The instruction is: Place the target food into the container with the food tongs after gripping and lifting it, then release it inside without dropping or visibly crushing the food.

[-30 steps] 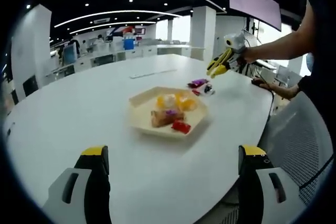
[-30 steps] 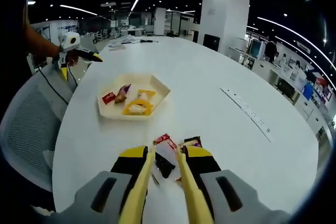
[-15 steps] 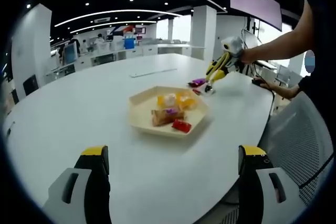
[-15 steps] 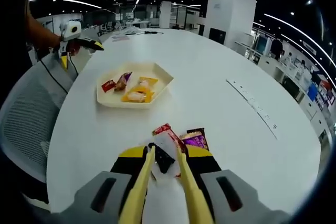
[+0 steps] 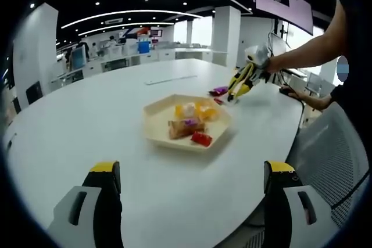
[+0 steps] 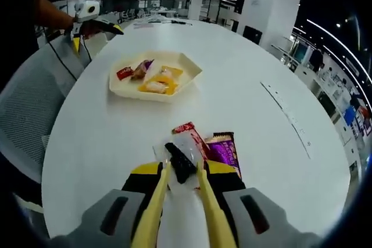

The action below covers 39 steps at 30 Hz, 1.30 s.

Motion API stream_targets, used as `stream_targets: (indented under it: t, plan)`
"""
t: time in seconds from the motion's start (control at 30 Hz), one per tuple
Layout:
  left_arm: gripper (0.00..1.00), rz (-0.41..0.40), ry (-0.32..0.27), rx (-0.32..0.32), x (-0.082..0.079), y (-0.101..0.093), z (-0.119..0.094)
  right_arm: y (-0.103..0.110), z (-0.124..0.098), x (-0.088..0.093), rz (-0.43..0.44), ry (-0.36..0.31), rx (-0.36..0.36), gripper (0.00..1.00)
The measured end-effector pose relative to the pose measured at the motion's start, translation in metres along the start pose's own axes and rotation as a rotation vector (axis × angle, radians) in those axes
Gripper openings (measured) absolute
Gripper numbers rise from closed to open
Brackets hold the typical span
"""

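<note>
My right gripper's yellow tongs (image 6: pixel 181 169) clamp a clear-wrapped dark snack (image 6: pixel 179 160); my left gripper (image 5: pixel 189 181) gapes wide before the cream hexagonal tray (image 5: pixel 157 129).

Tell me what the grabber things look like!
Each is grey plastic with slots. The left gripper has short, blocky black jaws capped in yellow. The right gripper has the same black and yellow blocks, carrying long, thin yellow tongs. Its handle looks white. The person wears a dark short sleeve.
</note>
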State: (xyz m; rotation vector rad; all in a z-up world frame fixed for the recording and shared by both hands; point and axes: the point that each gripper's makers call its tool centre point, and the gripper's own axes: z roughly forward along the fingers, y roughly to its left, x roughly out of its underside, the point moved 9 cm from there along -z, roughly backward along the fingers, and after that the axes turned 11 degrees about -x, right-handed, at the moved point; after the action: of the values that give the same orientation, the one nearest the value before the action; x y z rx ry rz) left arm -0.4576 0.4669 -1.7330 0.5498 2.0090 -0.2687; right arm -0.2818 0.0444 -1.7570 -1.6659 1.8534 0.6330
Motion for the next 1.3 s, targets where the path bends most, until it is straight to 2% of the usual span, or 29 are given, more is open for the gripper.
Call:
stream_targets:
  t: [0.17, 0.27, 0.3, 0.33, 0.5, 0.6, 0.7, 0.87, 1.07, 1.17, 1.2, 1.27, 1.3]
  plan:
    - [0.99, -0.003, 0.002, -0.002, 0.0, 0.001, 0.0, -0.003, 0.002, -0.003, -0.011, -0.006, -0.001, 0.27]
    - [0.99, -0.002, 0.003, -0.003, 0.0, 0.001, 0.0, -0.003, 0.005, -0.004, -0.023, 0.016, 0.002, 0.27]
    - [0.99, -0.003, 0.003, -0.004, 0.0, 0.001, 0.0, -0.003, 0.006, -0.003, -0.002, 0.023, 0.003, 0.27]
    - [0.99, -0.004, 0.003, -0.004, 0.001, 0.001, 0.0, -0.003, 0.005, -0.006, 0.119, 0.01, 0.026, 0.27]
    - [0.99, -0.004, 0.001, -0.008, 0.001, 0.002, 0.0, 0.0, 0.006, -0.009, 0.134, 0.016, 0.011, 0.26]
    - [0.99, -0.007, -0.002, -0.009, 0.0, 0.002, 0.0, 0.003, 0.007, -0.011, 0.108, 0.019, 0.012, 0.27]
    - [0.99, -0.007, -0.003, -0.007, 0.0, 0.002, 0.0, 0.003, 0.007, -0.014, 0.022, 0.015, 0.011, 0.28]
    - [0.99, -0.007, -0.005, -0.008, 0.0, 0.002, -0.001, 0.001, 0.009, -0.015, -0.068, 0.047, 0.003, 0.28]
    - [0.99, -0.01, -0.008, -0.013, 0.0, 0.002, -0.001, 0.004, 0.015, -0.013, -0.081, 0.057, -0.029, 0.28]
    - [0.99, -0.012, -0.009, -0.013, -0.001, 0.002, -0.001, 0.002, 0.014, -0.012, -0.027, 0.04, -0.01, 0.26]
    - [0.99, -0.012, -0.01, -0.013, -0.001, 0.002, -0.001, 0.003, 0.014, -0.012, 0.017, 0.04, -0.008, 0.25]
    - [0.99, -0.012, -0.008, -0.013, -0.001, 0.002, -0.001, 0.002, 0.014, -0.012, 0.053, 0.061, 0.005, 0.24]
    - [0.99, -0.012, -0.009, -0.013, -0.001, 0.003, -0.001, 0.001, 0.014, -0.012, 0.116, 0.091, 0.03, 0.23]
